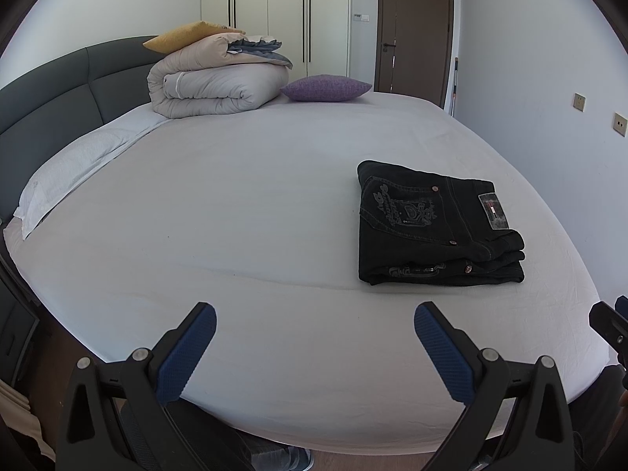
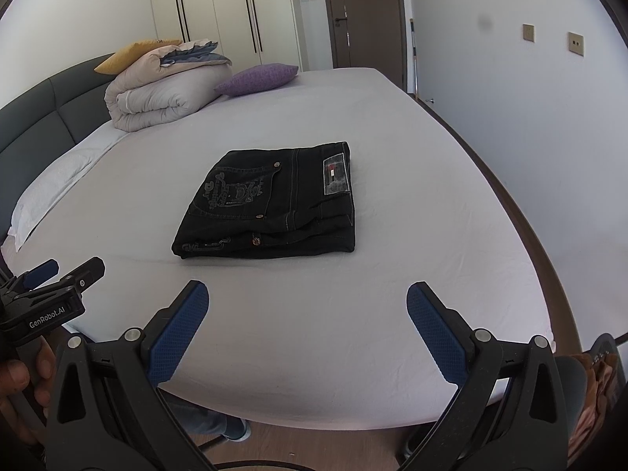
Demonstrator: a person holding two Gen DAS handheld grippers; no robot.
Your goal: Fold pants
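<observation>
A pair of black jeans (image 1: 435,227) lies folded into a compact rectangle on the white bed sheet (image 1: 243,204), pocket embroidery and waist label facing up. It also shows in the right wrist view (image 2: 271,200), straight ahead. My left gripper (image 1: 315,327) is open and empty above the bed's near edge, left of the jeans. My right gripper (image 2: 308,308) is open and empty, held back from the jeans over the near edge. The left gripper also shows at the left of the right wrist view (image 2: 64,271).
A rolled duvet (image 1: 216,82) with a yellow pillow (image 1: 184,35) on top and a purple cushion (image 1: 325,87) lie at the far end by the grey headboard (image 1: 47,98). A white pillow (image 1: 74,165) lies at left. A wall (image 2: 530,125) runs along the bed's right side.
</observation>
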